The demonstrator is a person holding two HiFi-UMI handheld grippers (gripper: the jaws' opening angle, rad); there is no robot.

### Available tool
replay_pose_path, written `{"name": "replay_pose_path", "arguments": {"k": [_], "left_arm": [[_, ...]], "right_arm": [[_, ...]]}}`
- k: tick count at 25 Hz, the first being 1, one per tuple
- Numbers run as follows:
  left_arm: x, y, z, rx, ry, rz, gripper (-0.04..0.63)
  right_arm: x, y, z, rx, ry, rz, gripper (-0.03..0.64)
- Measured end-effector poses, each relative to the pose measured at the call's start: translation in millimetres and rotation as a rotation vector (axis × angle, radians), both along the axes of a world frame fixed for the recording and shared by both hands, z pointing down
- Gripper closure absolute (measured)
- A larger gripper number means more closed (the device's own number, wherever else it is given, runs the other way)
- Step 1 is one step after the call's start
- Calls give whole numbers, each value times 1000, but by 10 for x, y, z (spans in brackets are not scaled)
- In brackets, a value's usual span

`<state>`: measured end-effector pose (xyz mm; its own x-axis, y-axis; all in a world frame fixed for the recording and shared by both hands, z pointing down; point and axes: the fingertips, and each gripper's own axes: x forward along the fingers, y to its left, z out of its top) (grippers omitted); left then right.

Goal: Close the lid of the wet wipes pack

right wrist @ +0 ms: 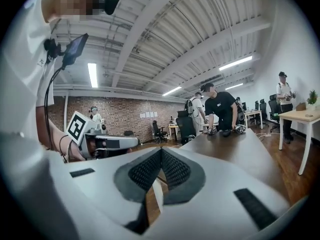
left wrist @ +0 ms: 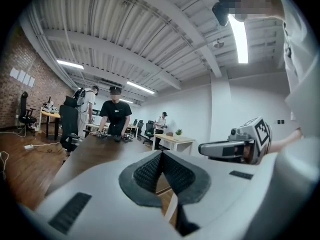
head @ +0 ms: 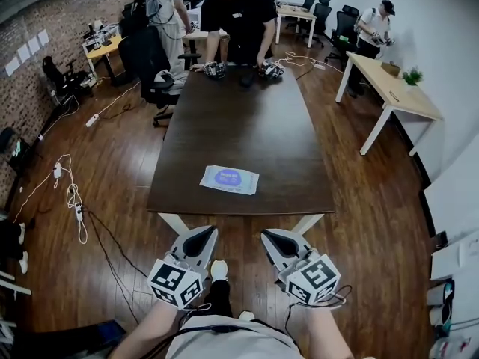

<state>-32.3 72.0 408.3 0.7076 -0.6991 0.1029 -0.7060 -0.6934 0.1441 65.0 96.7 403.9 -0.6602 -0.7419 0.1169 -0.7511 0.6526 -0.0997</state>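
Note:
The wet wipes pack [head: 230, 179], white with a blue oval on top, lies flat near the front edge of the dark brown table [head: 239, 126]. I cannot tell whether its lid stands up. My left gripper [head: 200, 239] and right gripper [head: 275, 239] hover side by side over the floor just short of that edge, both pointing at the table. In the left gripper view the left gripper [left wrist: 161, 155] has its pads together with nothing between them. The right gripper [right wrist: 161, 151] is likewise shut and empty in its own view. The pack is hidden in both gripper views.
A person in black [head: 238, 21] leans on the table's far end beside two other grippers [head: 215, 69]. A black office chair [head: 153, 66] stands at the far left corner. A white desk [head: 389, 88] is at the right. Cables [head: 71, 193] trail on the wooden floor at left.

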Motion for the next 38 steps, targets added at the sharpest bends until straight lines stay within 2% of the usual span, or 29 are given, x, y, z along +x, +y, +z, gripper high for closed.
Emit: {"name": "replay_pose_path", "arguments": {"k": [6,13,19,27,38], "left_arm": [[-34,615,-40,13,13,-24,594],[-84,955,-179,29,18,-24,594],[-127,989,-203,50,3,-1,594],[-295,963,-283,42,4,24,594],[-297,910,-333,38,10,51,594]], "right_arm": [[48,644,-30,19,-3,6,609],[6,963,-147,31,-2,9,609],[-75,982,-199,54,10,8,609],[-245,968,-317,61,4,35,609],[-268,925,-345,56,1,64,609]]}}
